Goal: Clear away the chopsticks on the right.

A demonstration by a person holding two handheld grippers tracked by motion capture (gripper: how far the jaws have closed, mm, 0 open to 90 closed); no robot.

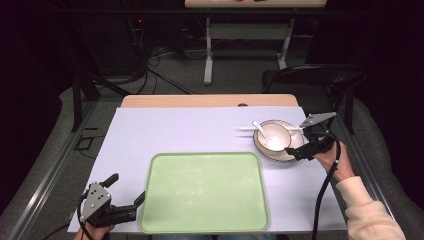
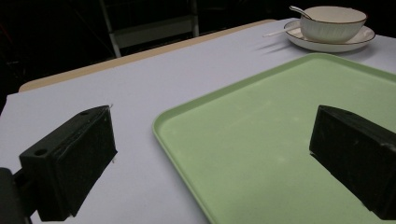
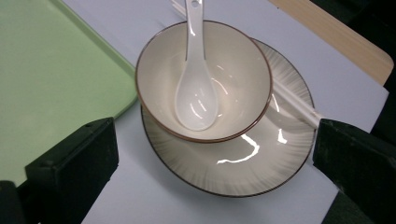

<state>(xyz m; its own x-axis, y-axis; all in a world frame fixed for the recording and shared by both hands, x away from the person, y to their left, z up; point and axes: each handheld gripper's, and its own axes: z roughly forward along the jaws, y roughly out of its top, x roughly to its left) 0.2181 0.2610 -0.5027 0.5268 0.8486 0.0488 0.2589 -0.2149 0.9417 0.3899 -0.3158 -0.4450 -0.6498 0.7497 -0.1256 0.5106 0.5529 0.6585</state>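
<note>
Broadly, the lavender-covered surface (image 1: 165,130) carries a green tray (image 1: 205,192) at its near edge. Toward the far right corner sits a plate (image 1: 278,151), on it a bowl (image 1: 274,136), in that a white spoon (image 1: 260,130); chopsticks (image 1: 248,129) lie across the plate under the bowl.

The right claw (image 1: 299,152) gapes wide at the plate's near rim, holding nothing. The left claw (image 1: 116,191), equally wide and empty, straddles the tray's near left corner.

Risk, as I judge it: lifting the plate by one rim could tilt the stack, sliding the bowl and rolling the chopsticks off.

The right gripper view shows the chopsticks (image 3: 294,103) running beneath the bowl (image 3: 204,79), unclear from above. The left gripper view shows one jaw over the tray (image 2: 261,135), one outside it.
</note>
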